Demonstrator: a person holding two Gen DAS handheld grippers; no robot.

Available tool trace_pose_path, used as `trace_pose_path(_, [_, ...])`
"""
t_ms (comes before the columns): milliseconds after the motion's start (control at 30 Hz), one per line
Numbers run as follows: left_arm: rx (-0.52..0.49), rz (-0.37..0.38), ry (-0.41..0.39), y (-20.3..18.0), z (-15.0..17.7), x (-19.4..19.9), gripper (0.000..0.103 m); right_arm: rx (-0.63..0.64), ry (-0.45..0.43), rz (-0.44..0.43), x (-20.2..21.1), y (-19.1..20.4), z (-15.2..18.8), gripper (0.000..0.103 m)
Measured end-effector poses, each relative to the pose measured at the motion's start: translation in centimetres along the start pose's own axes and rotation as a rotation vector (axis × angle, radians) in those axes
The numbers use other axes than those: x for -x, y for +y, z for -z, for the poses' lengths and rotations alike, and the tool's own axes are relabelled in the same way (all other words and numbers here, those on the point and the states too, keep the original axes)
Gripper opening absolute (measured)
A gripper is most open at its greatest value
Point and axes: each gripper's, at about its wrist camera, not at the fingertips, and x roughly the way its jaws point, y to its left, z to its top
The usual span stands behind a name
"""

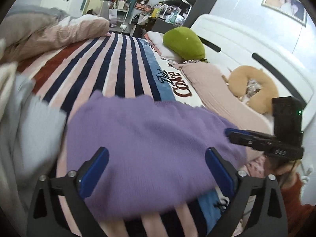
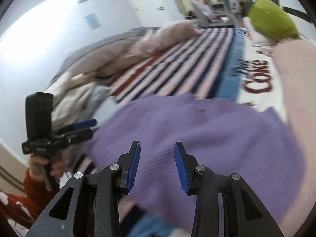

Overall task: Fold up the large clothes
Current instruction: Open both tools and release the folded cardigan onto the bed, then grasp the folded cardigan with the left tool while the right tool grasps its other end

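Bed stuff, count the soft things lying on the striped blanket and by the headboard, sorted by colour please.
Purple: 1, the purple sweater
Green: 1, the green plush cushion
Tan: 1, the tan neck pillow
Pink: 2, the pink pillow and the bunched pink duvet
Total: 5

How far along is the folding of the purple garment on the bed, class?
Done: the purple garment lies spread on the striped blanket, apparently folded into a broad block, though blur hides its edges. In hand: nothing; the left gripper and right gripper are both open above it. Left: any further folds, and the pale clothes pile beside it.
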Motion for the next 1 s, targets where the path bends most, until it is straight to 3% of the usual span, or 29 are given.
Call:
trace_pose_path(200, [0.06,0.005,0.015,0.5,5.1,1.6,0.098,0.036,-0.011,0.067,-3.2,3.8,4.2,0.01])
trace_pose_path(333, [0.137,0.048,0.071,1.7,7.8,-0.1,0.098,-0.033,0.01,0.129,-5.5,2.2,6.3,0.004])
trace_pose_path(467, [0.218,0.067,0.12,2.8,9.0,-2.5,0.098,-0.013,0.006,0.168,-6.4,2.3,7.4,0.004])
trace_pose_path(633, [0.302,0.085,-0.022,3.8,8.1,-2.9,0.098,-0.012,-0.031,0.135,-5.0,3.1,7.2,0.01])
trace_pose_path(700, [0.36,0.092,-0.052,4.6,7.7,-3.3,0.076,0.012,-0.025,0.107,-5.0,3.8,7.4,0.01])
trace_pose_path(767, [0.377,0.106,-0.048,4.8,7.1,-4.0,0.069,0.02,-0.001,0.104,-5.5,3.9,7.8,0.01])
trace_pose_path(900, [0.295,0.105,-0.076,3.1,5.4,-3.6,0.044,-0.04,0.009,0.069,-6.6,2.8,8.6,0.01])
trace_pose_path(1000, [0.214,0.135,-0.117,1.3,4.0,-2.7,0.037,-0.071,0.0,0.035,-6.3,2.3,8.6,0.01])
